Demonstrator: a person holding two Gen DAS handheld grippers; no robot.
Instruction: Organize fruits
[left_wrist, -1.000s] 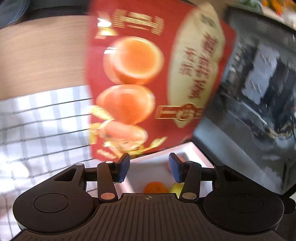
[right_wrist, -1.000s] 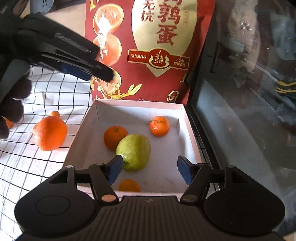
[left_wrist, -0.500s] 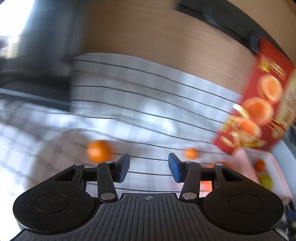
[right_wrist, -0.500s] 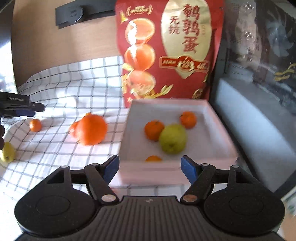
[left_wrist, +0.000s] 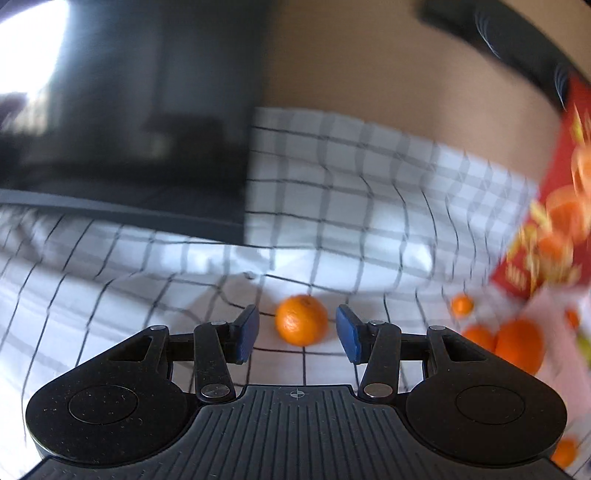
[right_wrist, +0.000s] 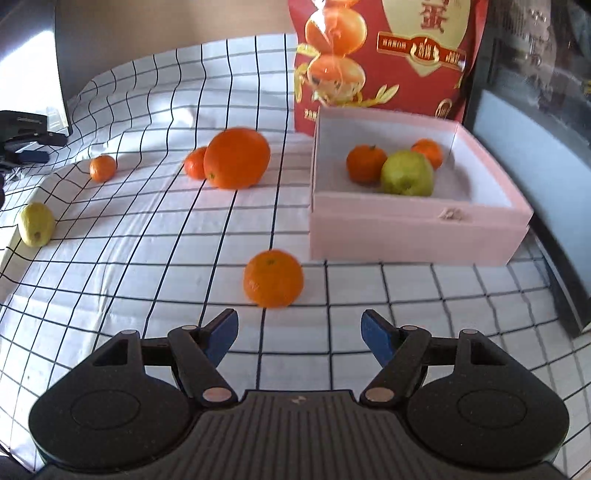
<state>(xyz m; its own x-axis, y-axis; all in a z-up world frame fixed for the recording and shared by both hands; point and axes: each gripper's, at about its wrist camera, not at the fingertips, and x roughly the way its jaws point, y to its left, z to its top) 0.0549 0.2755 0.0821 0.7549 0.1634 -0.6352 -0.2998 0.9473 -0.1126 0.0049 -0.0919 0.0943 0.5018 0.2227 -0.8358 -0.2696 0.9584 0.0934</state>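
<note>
Cloth (right_wrist: 147, 258) is white with a thin black grid. The box (right_wrist: 417, 240) is pale pink outside and whitish inside, with a yellow-green pear (right_wrist: 406, 173) and two orange mandarins (right_wrist: 364, 162) in it. Out on the cloth: a big deep-orange orange (right_wrist: 236, 158), smaller orange mandarins like the near one (right_wrist: 273, 278), and a pale yellow-green fruit (right_wrist: 35, 223), probably another pear. The bag (right_wrist: 388, 48) is red with gold trim, a cream panel and orange egg-yolk pictures. Both grippers, right (right_wrist: 299, 334) and left (left_wrist: 295, 334), are black with blue pads (right_wrist: 373, 334).
</note>
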